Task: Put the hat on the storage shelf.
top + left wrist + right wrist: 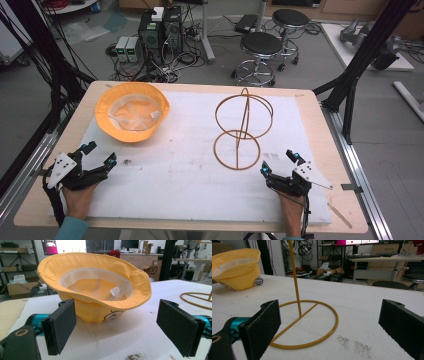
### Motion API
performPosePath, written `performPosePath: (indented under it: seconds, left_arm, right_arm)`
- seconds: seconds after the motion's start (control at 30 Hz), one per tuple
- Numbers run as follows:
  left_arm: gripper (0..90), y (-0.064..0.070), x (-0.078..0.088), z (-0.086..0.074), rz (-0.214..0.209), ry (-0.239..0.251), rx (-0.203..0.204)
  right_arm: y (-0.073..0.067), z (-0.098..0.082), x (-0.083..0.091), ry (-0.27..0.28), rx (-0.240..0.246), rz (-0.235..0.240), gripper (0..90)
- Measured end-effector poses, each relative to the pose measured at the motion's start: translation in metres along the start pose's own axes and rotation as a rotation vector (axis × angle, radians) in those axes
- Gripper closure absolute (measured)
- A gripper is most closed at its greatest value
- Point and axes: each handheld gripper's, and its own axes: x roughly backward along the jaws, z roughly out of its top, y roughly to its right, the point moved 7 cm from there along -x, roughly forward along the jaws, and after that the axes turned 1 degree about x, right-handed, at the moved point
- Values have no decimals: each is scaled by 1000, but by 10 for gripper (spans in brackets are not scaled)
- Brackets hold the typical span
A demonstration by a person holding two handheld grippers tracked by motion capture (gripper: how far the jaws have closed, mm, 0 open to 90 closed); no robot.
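- Bare white mat [175,175] lies open between left gripper [97,154] and right gripper [280,162].
- Yellow hat [132,112] blocks ahead of the left; wire stand [241,127] ahead of the right.

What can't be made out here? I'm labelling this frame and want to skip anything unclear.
- Printed figure on the upside-down yellow fabric bucket hat: left gripper view, brim hides most; right gripper view, cut off by the edge.
- White tag inside the hat: text too small.
- Gold wire stand: right gripper view, pole top cut off by the upper edge.
- Dark specks on the white mat: too small to identify.
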Motion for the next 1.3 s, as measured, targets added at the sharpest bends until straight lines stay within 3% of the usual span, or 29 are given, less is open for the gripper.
performPosePath:
  seconds: [0.77,0.97,1.07,1.3]
  left_arm:
    - [158,0,-2,-1,-7,-26,2]
    - [158,-4,-6,-1,-15,-59,48]
    - [158,-6,-6,0,-13,-60,52]
    - [155,-11,-12,19,-8,-81,28]
  right_arm:
    - [0,0,-1,-4,11,-1,31]
    - [-2,-1,-1,-12,15,0,31]
    - [-2,-1,-1,-14,23,0,31]
    - [-2,-1,-2,-21,24,3,31]
